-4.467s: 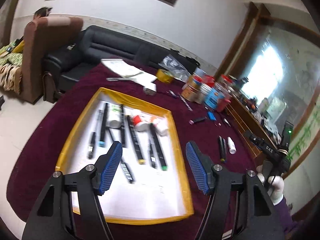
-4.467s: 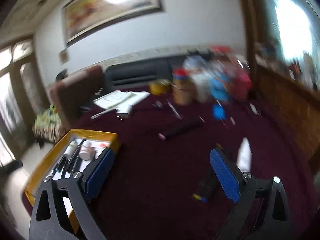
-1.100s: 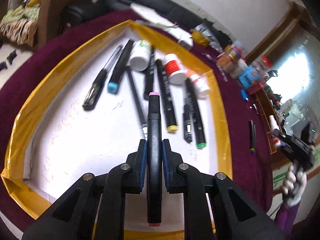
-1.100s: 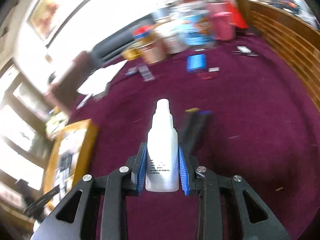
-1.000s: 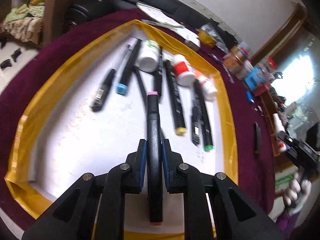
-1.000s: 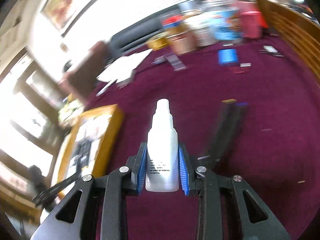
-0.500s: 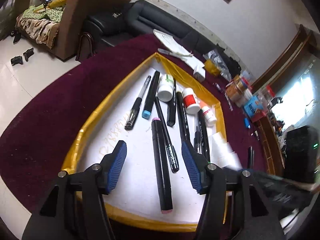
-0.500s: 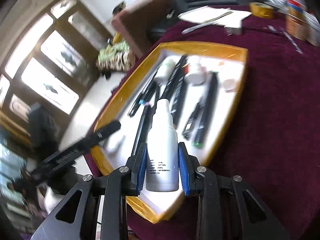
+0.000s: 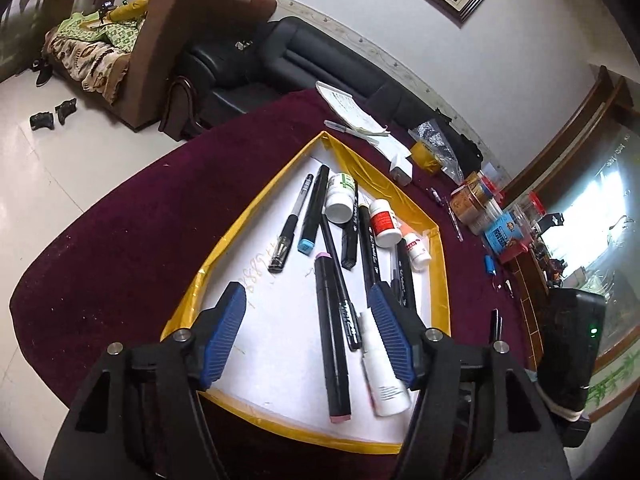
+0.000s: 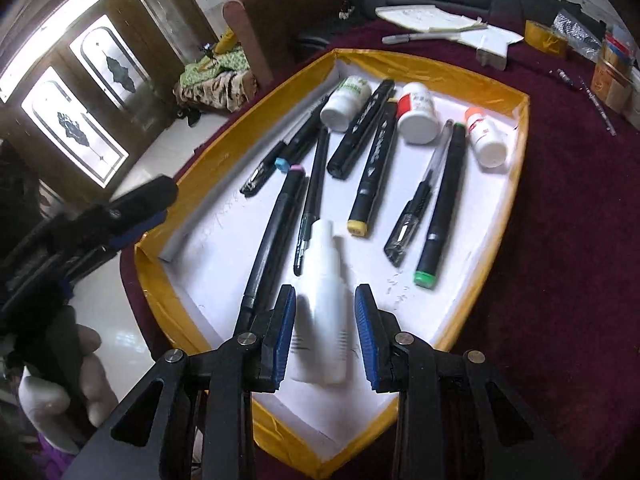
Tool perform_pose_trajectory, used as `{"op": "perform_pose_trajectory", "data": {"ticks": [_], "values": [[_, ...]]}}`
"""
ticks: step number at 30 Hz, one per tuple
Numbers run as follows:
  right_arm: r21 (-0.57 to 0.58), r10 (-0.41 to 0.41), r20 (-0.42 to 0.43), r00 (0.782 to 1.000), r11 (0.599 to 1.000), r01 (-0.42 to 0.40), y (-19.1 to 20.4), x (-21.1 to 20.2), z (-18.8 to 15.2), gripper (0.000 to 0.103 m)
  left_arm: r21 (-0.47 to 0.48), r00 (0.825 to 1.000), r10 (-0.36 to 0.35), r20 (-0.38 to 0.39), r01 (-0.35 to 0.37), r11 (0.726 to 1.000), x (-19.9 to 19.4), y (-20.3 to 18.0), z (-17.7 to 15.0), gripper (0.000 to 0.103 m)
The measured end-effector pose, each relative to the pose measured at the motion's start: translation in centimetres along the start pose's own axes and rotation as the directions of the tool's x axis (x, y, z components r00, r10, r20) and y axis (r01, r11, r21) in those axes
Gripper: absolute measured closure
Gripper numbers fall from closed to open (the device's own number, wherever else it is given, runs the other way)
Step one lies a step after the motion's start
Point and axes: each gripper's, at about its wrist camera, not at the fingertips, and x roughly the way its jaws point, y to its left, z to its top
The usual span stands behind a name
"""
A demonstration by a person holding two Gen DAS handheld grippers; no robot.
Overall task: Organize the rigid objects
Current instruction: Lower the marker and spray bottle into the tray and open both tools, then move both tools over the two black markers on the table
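Note:
A yellow-rimmed white tray (image 9: 439,264) (image 10: 516,184) holds several markers, pens and three small pill bottles. The pink-capped black marker (image 9: 331,332) (image 10: 276,224) lies in the tray below my open, empty left gripper (image 9: 308,332). A white squeeze bottle (image 10: 322,304) (image 9: 382,372) lies on the tray floor between the blue pads of my right gripper (image 10: 325,332). The jaws stand slightly apart from the bottle's sides, so the gripper is open.
The tray sits on a maroon cloth (image 9: 120,240). Papers (image 10: 432,16), a tape roll (image 10: 544,36), jars and boxes (image 9: 492,216) lie at the far side. One black marker (image 9: 496,324) lies on the cloth right of the tray. A sofa stands behind.
My right gripper lowered the white bottle into the tray and opened, letting it go. My left gripper, which had released the pink-capped marker, stays open above it.

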Motion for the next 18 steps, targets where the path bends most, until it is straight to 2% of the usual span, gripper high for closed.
{"op": "perform_pose_trajectory", "data": {"ticks": [3, 6, 9, 11, 15, 18], "values": [[0.004, -0.039, 0.06, 0.997, 0.999, 0.039, -0.8, -2.0, -0.5, 0.075, 0.026, 1.0, 0.006, 0.006, -0.006, 1.0, -0.3, -0.8, -0.3, 0.039], [0.016, -0.124, 0.149, 0.981, 0.992, 0.123, -2.1, -4.6, -1.3, 0.065, 0.074, 0.999, 0.03, 0.028, -0.032, 0.997, -0.6, -2.2, -0.5, 0.039], [0.043, -0.24, 0.235, 0.942, 0.971, 0.236, -3.8, -7.0, -2.3, 0.062, 0.123, 0.998, 0.042, 0.055, -0.048, 0.991, -0.9, -3.9, -0.9, 0.037], [0.073, -0.308, 0.277, 0.91, 0.951, 0.3, -5.2, -8.5, -2.9, 0.061, 0.155, 0.997, 0.037, 0.065, -0.046, 0.987, -1.0, -5.1, -1.3, 0.031], [0.135, -0.404, 0.335, 0.851, 0.915, 0.381, -7.3, -11.2, -3.8, 0.053, 0.213, 0.998, 0.018, 0.061, -0.031, 0.977, -0.9, -7.5, -2.1, 0.031], [0.165, -0.46, 0.361, 0.812, 0.888, 0.429, -8.5, -12.9, -4.6, 0.053, 0.244, 0.999, 0.011, 0.05, -0.023, 0.969, -0.7, -8.9, -2.5, 0.031]]}}
